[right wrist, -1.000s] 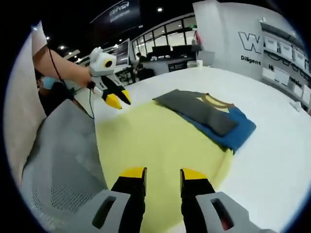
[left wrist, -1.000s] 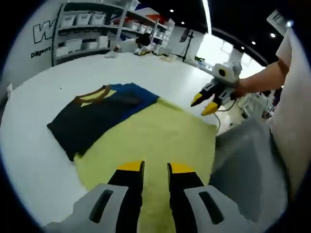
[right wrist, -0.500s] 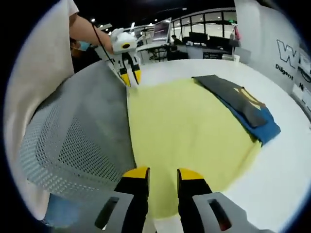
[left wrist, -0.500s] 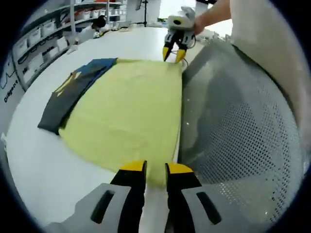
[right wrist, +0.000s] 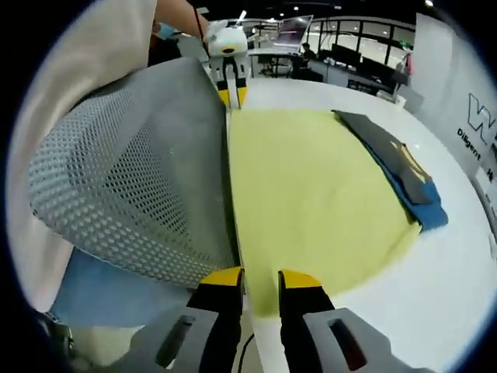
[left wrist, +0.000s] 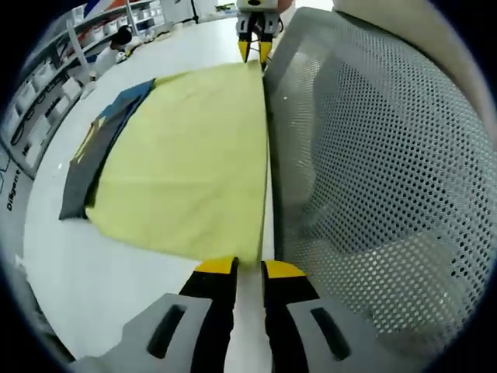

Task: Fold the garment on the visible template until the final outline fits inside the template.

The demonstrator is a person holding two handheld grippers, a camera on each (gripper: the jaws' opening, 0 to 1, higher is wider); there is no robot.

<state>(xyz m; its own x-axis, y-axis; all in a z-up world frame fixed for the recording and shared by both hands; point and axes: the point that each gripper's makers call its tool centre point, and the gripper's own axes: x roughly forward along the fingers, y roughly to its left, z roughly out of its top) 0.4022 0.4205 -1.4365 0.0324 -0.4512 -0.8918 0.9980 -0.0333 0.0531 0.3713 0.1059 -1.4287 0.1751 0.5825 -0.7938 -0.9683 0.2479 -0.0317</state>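
Both grippers (left wrist: 248, 268) lower (near edge).

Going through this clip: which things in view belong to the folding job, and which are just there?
Part of the job:
yellow template sheet
folded dark and blue garment at its far edge
left gripper
right gripper

Just there:
grey mesh chair back
white table
shelving

A yellow sheet (left wrist: 186, 163) covers part of the folded dark garment (left wrist: 92, 155). A grey mesh chair back (right wrist: 132, 171) hides the counter's (right wrist: 450, 256) near edge.
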